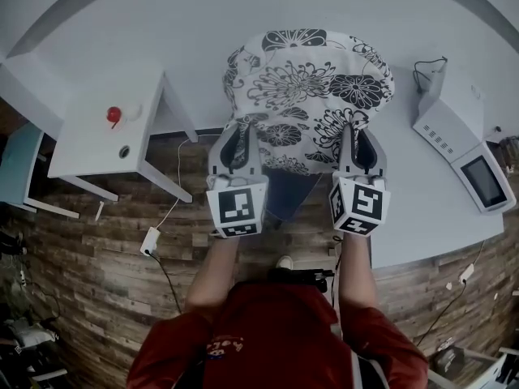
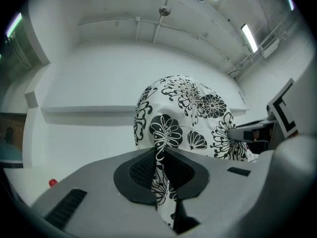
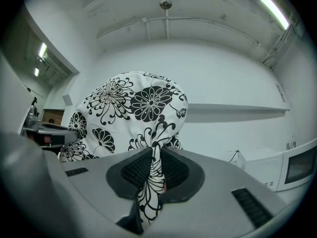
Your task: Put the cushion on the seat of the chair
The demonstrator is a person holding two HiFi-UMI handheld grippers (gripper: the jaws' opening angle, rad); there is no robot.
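Note:
The cushion (image 1: 308,87), white with black flower print, hangs in the air between my two grippers, up against a white wall. My left gripper (image 1: 241,136) is shut on its lower left edge, and my right gripper (image 1: 358,134) is shut on its lower right edge. The left gripper view has the fabric (image 2: 188,108) pinched between the dark pads of the left gripper (image 2: 159,155). The right gripper view likewise has cloth (image 3: 129,108) clamped in the right gripper (image 3: 154,155). A dark blue surface (image 1: 288,194) shows just below the cushion; I cannot tell whether it is the chair seat.
A small white table (image 1: 97,140) with a red knob (image 1: 113,116) stands at the left. At the right, a white desk (image 1: 422,209) carries a white microwave-like box (image 1: 466,148). A white plug and cable (image 1: 150,240) lie on the wooden floor.

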